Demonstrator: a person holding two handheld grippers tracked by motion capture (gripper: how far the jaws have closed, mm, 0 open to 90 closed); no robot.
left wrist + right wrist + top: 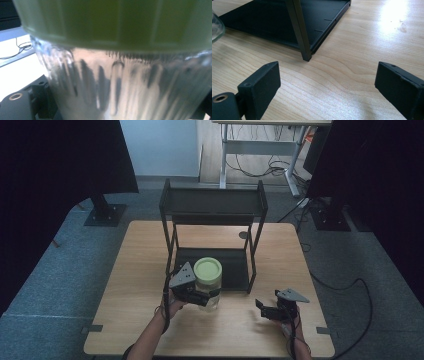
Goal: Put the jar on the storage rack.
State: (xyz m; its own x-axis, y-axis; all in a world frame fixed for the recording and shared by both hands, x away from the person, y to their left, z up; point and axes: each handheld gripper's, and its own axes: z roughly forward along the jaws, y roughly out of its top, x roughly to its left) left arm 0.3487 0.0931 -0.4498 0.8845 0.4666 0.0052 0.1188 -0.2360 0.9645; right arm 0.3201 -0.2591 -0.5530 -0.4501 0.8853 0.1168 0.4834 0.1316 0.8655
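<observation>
A clear glass jar point(212, 292) with a pale green lid point(208, 268) stands upright just in front of the black rack's lower shelf point(232, 265). My left gripper point(204, 298) is shut on the jar's body, reaching in from the left. In the left gripper view the ribbed glass point(120, 85) and the lid point(112, 20) are very close, with one finger point(22, 102) at the bottom left. Whether the jar rests on the table I cannot tell. My right gripper point(265, 309) hovers open over bare wood point(329, 85), to the right of the jar, with nothing between its fingers point(262, 82).
The black two-level rack point(212, 202) stands mid-table; its front right leg point(299, 30) is just ahead of my right gripper. The wooden table point(130, 270) has free room left and right of the rack. Black screens and a desk stand beyond the table.
</observation>
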